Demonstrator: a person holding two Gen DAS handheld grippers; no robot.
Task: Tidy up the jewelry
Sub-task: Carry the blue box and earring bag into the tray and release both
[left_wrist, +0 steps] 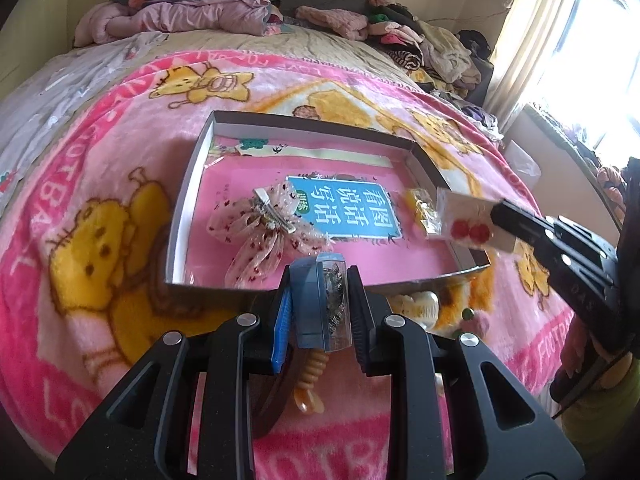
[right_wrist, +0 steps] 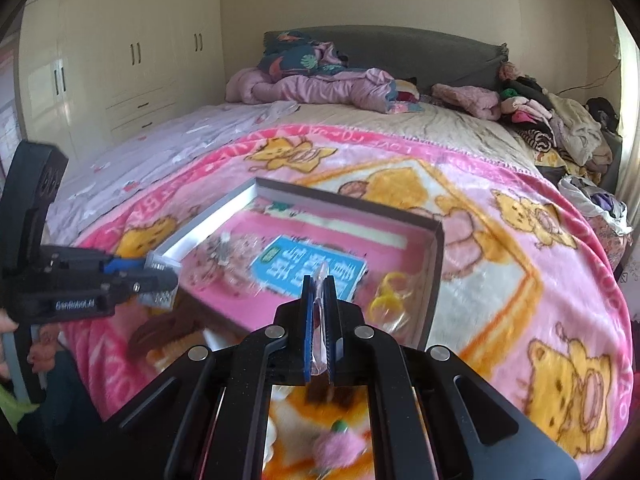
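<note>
Jewelry pieces are being gathered into a shallow cardboard box lid (left_wrist: 188,204) that lies on the pink cartoon blanket (left_wrist: 100,240) covering the bed, mid-frame in both views. Inside the lid, on a pink children's book (left_wrist: 348,208) lining its floor, lie a sheer dotted bow hair clip (left_wrist: 264,224) toward the left and a small bag of yellow rings (right_wrist: 386,304) at the right wall.

At lower centre of the left wrist view, the left tongs (left_wrist: 320,300) are clamped narrow on a small clear plastic case (left_wrist: 330,304) of dark trinkets, held above the lid's near edge. Entering from the right edge of that view, the right tongs (left_wrist: 500,216) pinch a clear packet with a pair of red earrings (left_wrist: 470,232), hanging over the lid's right corner. Below the tongs, on the blanket outside the lid, lie a brown headband (right_wrist: 160,332), an amber comb-like clip (left_wrist: 310,384) and a pink pompom piece (right_wrist: 340,448).

The likely trouble: the slick packet is gripped only at its edge, so it may slip or swing and drop outside the wall. The soft bedding could also let the lid tip if either tool presses its rim, spilling what already lies inside.
</note>
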